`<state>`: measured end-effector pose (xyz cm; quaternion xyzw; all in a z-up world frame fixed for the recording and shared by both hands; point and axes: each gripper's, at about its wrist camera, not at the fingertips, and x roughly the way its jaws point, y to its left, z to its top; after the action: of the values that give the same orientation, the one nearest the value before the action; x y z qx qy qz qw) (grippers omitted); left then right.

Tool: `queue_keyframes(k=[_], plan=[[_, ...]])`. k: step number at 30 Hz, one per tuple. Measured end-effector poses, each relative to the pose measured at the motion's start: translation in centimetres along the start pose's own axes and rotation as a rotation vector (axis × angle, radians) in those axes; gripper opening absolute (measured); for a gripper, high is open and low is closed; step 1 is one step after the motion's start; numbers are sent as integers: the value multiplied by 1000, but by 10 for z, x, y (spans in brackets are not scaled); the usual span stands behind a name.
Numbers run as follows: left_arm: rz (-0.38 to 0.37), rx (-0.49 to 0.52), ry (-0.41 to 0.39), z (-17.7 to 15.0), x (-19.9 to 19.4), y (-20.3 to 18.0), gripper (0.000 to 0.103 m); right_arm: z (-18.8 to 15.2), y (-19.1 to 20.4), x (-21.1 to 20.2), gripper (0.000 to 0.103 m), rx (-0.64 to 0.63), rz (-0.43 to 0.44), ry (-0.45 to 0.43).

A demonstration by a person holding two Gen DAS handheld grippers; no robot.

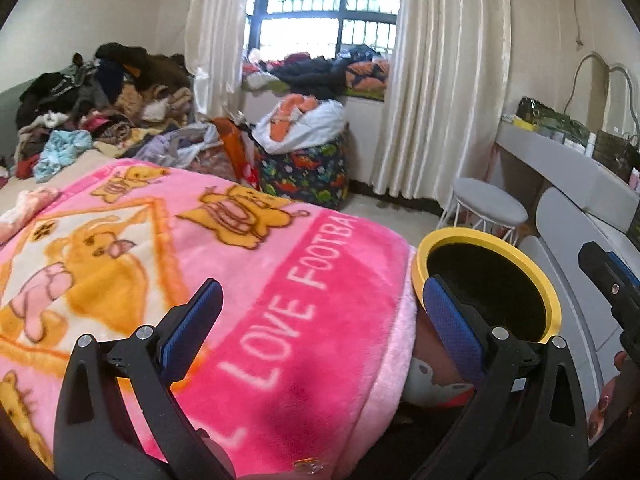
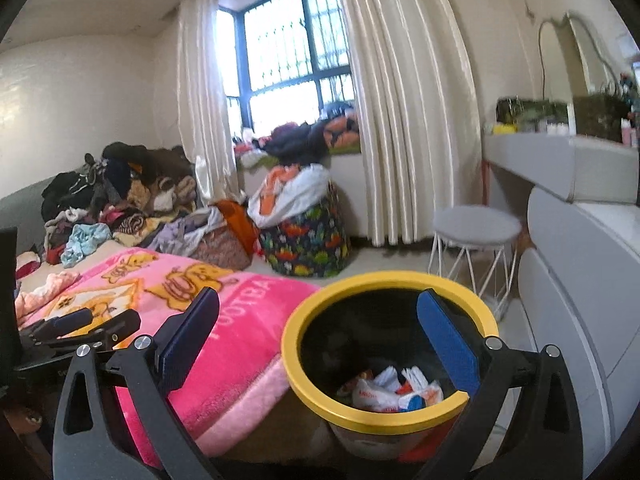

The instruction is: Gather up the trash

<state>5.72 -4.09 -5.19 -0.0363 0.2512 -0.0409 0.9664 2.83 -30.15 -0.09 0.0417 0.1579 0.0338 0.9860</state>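
A round bin with a yellow rim [image 2: 308, 380] stands beside the bed; it also shows in the left wrist view [image 1: 554, 300]. Crumpled white and orange wrappers [image 2: 394, 392] lie at its bottom. My right gripper [image 2: 320, 330] is open and empty, hovering just above the bin's mouth, its right finger over the opening. My left gripper [image 1: 324, 312] is open and empty above the pink cartoon blanket [image 1: 280, 300], left of the bin. The right gripper's finger [image 1: 608, 276] shows at the right edge of the left wrist view.
The pink blanket [image 2: 240, 340] covers the bed's near end. Piles of clothes [image 2: 120, 196] lie at the bed's far end. A dinosaur-print bag [image 2: 308, 240] and a round white stool [image 2: 476, 224] stand on the floor. A grey dressing table [image 2: 580, 216] is on the right.
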Motion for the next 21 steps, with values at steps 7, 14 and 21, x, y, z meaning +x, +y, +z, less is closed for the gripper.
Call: queue_keyframes(k=[7, 14, 21], plan=[[17, -6, -57, -9, -22, 13, 92, -17, 16, -11, 97, -72, 11, -73], [12, -2, -76, -14, -30, 16, 92, -22, 17, -8, 97, -48, 1, -54], [6, -8, -75, -15, -32, 14, 92, -23, 16, -7, 97, -48, 8, -55]])
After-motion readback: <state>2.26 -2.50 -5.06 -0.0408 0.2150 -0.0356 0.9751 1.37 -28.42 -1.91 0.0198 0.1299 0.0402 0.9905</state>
